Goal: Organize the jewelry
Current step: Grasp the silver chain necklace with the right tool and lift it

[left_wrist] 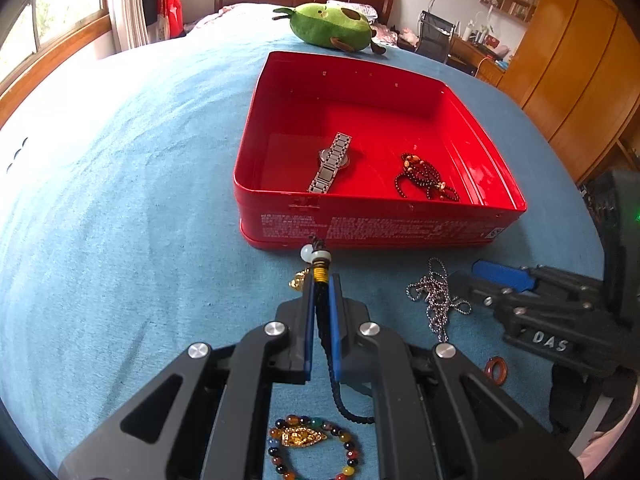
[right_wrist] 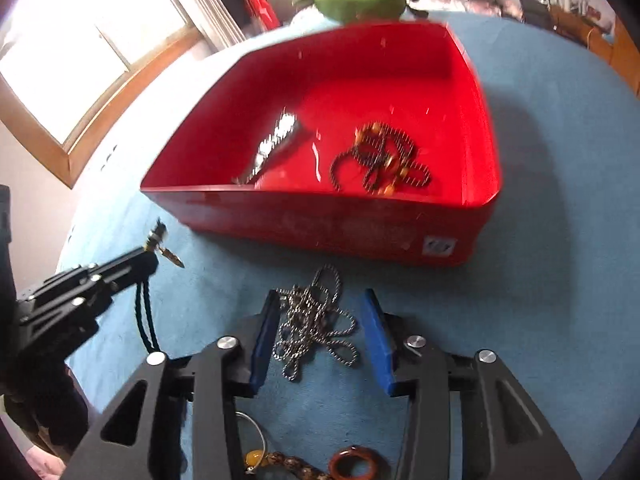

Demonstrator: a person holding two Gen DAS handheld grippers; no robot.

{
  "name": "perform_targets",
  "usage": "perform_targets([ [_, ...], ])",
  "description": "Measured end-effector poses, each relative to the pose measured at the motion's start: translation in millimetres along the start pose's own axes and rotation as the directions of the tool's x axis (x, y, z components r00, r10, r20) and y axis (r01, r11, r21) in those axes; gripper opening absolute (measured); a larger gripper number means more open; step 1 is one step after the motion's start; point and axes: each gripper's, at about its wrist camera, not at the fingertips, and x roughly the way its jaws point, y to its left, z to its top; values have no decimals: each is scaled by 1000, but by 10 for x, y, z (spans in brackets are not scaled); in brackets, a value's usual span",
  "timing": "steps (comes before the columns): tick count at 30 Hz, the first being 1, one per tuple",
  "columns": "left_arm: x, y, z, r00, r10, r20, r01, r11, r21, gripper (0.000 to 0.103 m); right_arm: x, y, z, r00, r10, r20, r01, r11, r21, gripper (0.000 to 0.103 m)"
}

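Left tongs point(left_wrist: 320, 292) pinch a black corded pendant point(left_wrist: 318, 264) just before the red tin point(left_wrist: 380, 224).

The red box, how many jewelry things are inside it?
2. A silver watch lies on the left of the red box, a dark bead string on the right. Nothing else shows inside.

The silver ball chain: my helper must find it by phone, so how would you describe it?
Find the red tin on the blue bedspread. On the cloth just in front of its near wall lies the silver ball chain, a loose heap between the open right gripper's blue pads. It alone is bare metal; its neighbours are coloured beads, cord or a brown ring.
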Motion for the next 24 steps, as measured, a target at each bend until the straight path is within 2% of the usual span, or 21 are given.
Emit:
perform_targets([
  [5, 27, -17, -8, 1000, 2, -9, -2, 1000, 5, 5, 213, 53, 30, 998, 4, -62, -5, 1000, -12, 44],
  [7, 34, -17, -6, 1000, 3, -10, -3, 1000, 5, 5, 262, 97, 17, 998, -9, -67, 7, 999, -35, 49],
  [10, 39, -15, -6, 1000, 3, -12, -3, 1000, 3, 5, 311, 145, -28, 997, -36, -66, 31, 997, -66, 50],
  [12, 41, -18, -6, 1000, 4, -12, -4, 1000, 2, 5, 330, 185, -48, 996, -70, -56, 64, 994, -91, 43],
  [15, 41, -17, -6, 1000, 4, -12, -4, 1000, 2, 5, 393, 223, -47, 994, -103, -40, 98, 988, -118, 22],
  [18, 51, -12, -4, 1000, 4, -14, -4, 1000, 1, 5, 392, 230, -48, 994, -102, -32, 97, 987, -126, 19],
  [20, 60, -8, -4, 1000, 4, -16, -4, 1000, 1, 5, 360, 195, -43, 997, -69, -37, 65, 992, -105, 18],
  [21, 62, -7, -3, 1000, 1, -16, -1, 1000, 1, 5, 312, 165, -60, 998, -35, -43, 31, 995, -94, 17],
  [22, 58, -3, -1, 1000, -1, -15, 1, 1000, -1, 5, 271, 130, -57, 999, 20, -50, -24, 997, -74, 6],
  [24, 36, -2, 3, 1000, -7, -6, 7, 1000, -3, 5, 182, 88, -57, 995, 92, -44, -94, 994, -52, 6],
])
